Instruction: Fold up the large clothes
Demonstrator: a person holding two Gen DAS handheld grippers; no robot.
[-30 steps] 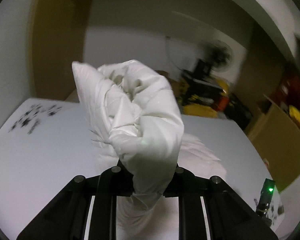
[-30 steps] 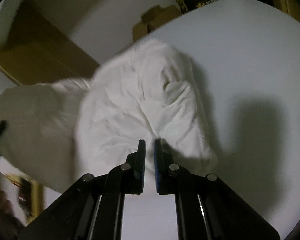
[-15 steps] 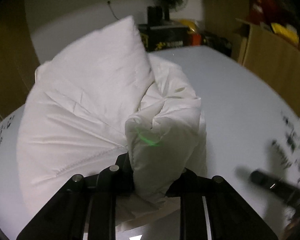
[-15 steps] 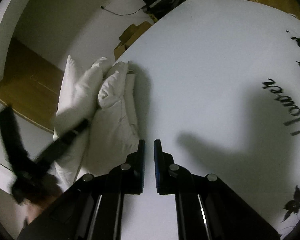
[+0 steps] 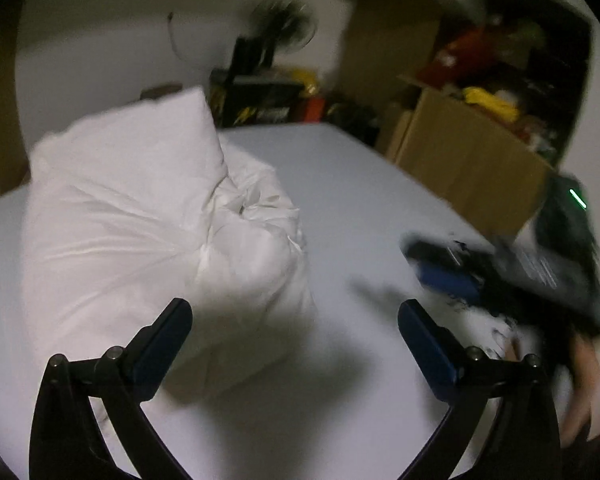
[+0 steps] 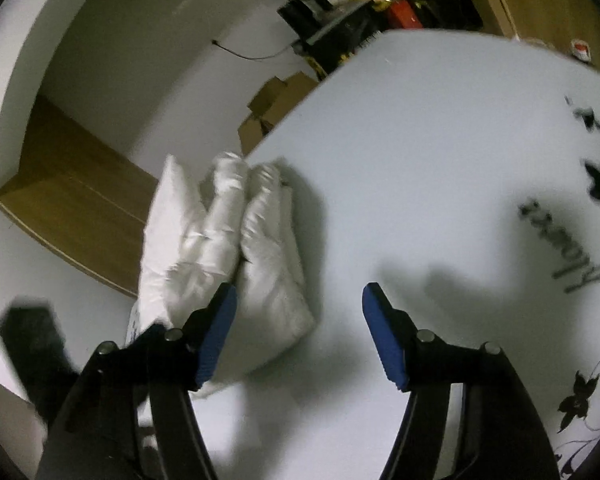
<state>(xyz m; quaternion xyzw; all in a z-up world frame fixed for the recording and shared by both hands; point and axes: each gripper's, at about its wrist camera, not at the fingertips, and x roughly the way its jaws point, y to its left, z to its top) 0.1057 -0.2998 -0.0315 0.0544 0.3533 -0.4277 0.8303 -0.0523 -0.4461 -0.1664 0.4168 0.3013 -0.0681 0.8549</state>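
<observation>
White padded garment [image 5: 148, 216] bundled on white surface [image 5: 360, 184], left of both claws. Left claw [image 5: 296, 324] released, jaws just opened wide, nothing gripped. Right claw [image 6: 300, 316] released, jaws just opened, empty. Bundle's long axis runs away from claws; left claw judged nearer.

Puffy white quilted cloth garment [image 5: 148, 216]; smooth matt white tabletop [image 5: 360, 184]

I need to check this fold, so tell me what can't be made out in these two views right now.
- Left wrist view: the right gripper is smeared by motion blur, so its fingers are unclear.
- Left wrist view: the white padded garment is soft with blur; its near edge hides behind the left finger.
- Right wrist view: the garment's left part runs behind the left finger.
</observation>
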